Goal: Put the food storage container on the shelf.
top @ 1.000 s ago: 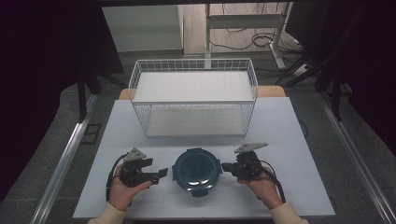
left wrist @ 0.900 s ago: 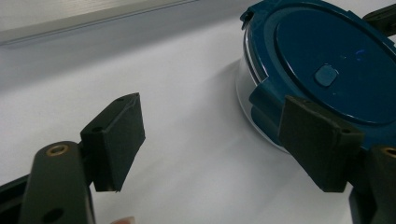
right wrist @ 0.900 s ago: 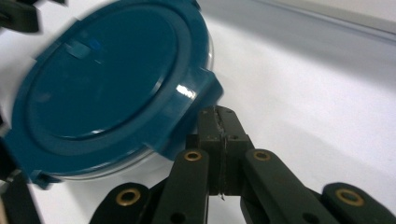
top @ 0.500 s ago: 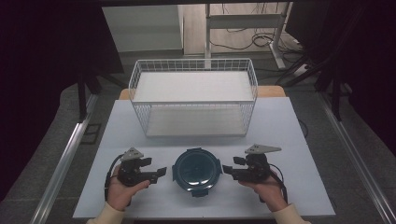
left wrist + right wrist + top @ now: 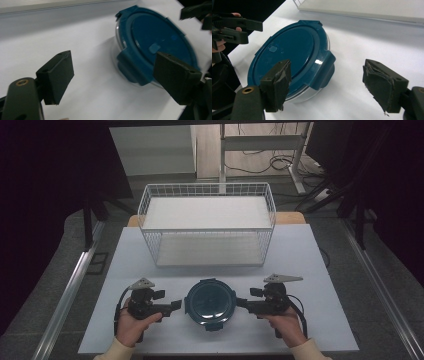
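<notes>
White tabletop [image 5: 310, 270] runs under everything, with dark floor and cables beyond its far edge. At the near middle of it sits a round container [image 5: 210, 302]: a clear bowl under a dark teal lid [image 5: 287, 50] with four clip tabs folded down over the rim. I hold my left gripper [image 5: 172, 306] just to its left and my right gripper [image 5: 243, 303] just to its right, both released, the pads spread wide and closing on nothing; neither touches the container as far as I can tell. In the left gripper view my right-hand pad crosses in front of the lid's near edge, and one clip tab [image 5: 130, 62] faces me; in the right gripper view another tab [image 5: 324, 67] points at the gap between my pads. My worry, if I go for those tabs, is that the bowl looks smooth and sits free on a slick surface, so a push from one side alone would probably slide or spin it toward the other hand. Closing on the lid's sloped edge instead of a tab could let the pad skate off. My right pads look frayed, which I judge weakens their bite. Farther off, the white wire basket [image 5: 150, 215] stands empty at the far middle, well apart from my hands.
</notes>
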The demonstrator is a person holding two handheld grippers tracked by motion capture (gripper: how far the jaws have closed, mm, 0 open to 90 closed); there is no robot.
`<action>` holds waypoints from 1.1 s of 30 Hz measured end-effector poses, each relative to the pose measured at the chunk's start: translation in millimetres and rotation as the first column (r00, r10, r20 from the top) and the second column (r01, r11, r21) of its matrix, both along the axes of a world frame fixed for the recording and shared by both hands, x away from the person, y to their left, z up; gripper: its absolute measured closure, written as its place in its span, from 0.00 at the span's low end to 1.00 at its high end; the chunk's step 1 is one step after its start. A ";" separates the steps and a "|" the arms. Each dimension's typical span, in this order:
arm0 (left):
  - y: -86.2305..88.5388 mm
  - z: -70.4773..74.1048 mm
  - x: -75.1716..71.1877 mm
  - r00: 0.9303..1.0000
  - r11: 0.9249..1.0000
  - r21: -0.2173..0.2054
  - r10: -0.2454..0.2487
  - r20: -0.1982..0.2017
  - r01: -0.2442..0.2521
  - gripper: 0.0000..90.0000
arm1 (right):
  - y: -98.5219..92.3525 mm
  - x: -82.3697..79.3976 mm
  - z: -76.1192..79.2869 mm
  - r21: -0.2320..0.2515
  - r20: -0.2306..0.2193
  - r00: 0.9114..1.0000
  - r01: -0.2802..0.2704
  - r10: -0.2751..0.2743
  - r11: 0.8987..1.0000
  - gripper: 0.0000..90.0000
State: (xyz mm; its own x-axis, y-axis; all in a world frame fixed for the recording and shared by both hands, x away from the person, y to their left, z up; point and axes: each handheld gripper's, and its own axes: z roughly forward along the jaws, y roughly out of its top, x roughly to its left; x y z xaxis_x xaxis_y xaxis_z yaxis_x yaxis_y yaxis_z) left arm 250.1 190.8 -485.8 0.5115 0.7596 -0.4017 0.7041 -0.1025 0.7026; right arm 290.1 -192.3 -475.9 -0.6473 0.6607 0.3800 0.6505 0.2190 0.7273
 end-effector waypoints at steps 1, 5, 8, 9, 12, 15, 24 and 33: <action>0.1 1.6 -0.3 1.000 1.000 -0.025 0.008 -0.004 -0.008 0.18 | 1.5 -0.5 1.3 -0.001 -0.003 1.000 0.001 -0.001 1.000 0.24; -5.6 16.7 -2.2 0.999 0.999 -0.034 0.011 0.031 -0.010 0.19 | 9.6 -1.9 13.5 0.012 0.004 1.000 -0.009 0.009 1.000 0.22; -12.9 24.3 1.0 1.000 0.999 -0.050 -0.019 0.019 0.020 0.18 | 16.2 1.1 20.0 0.013 -0.001 1.000 -0.016 0.016 1.000 0.20; -15.4 24.4 2.9 1.000 0.998 -0.059 -0.027 0.006 0.027 0.17 | 18.9 2.5 20.6 0.014 -0.007 1.000 -0.016 0.016 1.000 0.20; -20.2 20.2 11.6 0.998 0.996 -0.081 -0.037 -0.049 0.033 0.15 | 27.1 8.0 19.6 -0.002 -0.038 0.999 -0.022 0.022 1.000 0.18; -21.2 13.2 18.2 0.993 0.993 -0.113 -0.042 -0.112 0.029 0.15 | 33.2 13.4 19.0 -0.013 -0.059 0.998 -0.023 0.022 1.000 0.17; -20.9 -7.8 21.3 0.977 0.984 -0.175 -0.055 -0.205 0.019 0.14 | 35.2 20.9 -2.6 -0.020 -0.131 0.991 -0.028 0.025 0.999 0.13; -27.3 -19.2 20.1 0.974 0.982 -0.190 -0.059 -0.217 0.018 0.14 | 40.1 26.2 -17.1 0.014 -0.204 0.978 -0.035 0.038 0.999 0.11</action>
